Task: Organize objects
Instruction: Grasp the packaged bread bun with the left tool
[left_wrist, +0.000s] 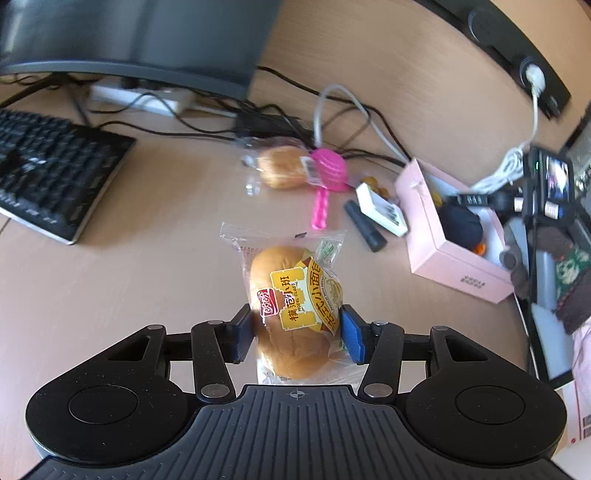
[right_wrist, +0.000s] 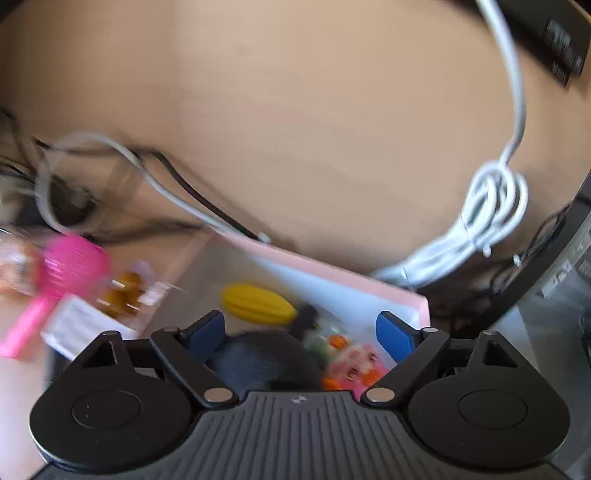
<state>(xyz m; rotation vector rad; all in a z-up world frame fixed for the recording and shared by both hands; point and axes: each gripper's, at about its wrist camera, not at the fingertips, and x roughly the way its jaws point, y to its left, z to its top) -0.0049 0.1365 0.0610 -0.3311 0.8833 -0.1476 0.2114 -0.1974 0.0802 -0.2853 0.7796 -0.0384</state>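
Bread in a clear printed wrapper (left_wrist: 295, 306) is clamped between the blue pads of the left gripper (left_wrist: 297, 328), lifted near the camera above the wooden desk (left_wrist: 122, 295). Slippage is the main risk here, it is judged: the film is slick and the bun soft, so a hard squeeze could crush it while a loose one could let the packet slide out by its crinkled end. The right gripper (right_wrist: 300, 332) is held wide open with nothing between its pads, hovering over the pink box (left_wrist: 443, 254), inside which a dark round object (right_wrist: 266, 358), a yellow ridged item (right_wrist: 258, 303) and small colourful pieces (right_wrist: 351, 363) are seen through motion blur. If the bread is meant for that box, crowding could be caused, since much of the floor is taken, and the two tools could be brought into collision at its rim. Open desk is left near and to the left of the held packet, bounded on the far left by the keyboard (left_wrist: 55, 173). To the far right the path is narrowed by a second wrapped bun (left_wrist: 280, 166), a pink toy (left_wrist: 328, 177), a white card-like item (left_wrist: 382, 208) and a dark marker (left_wrist: 365, 225), all lying close together, with cables (left_wrist: 332, 110) trailing behind them.
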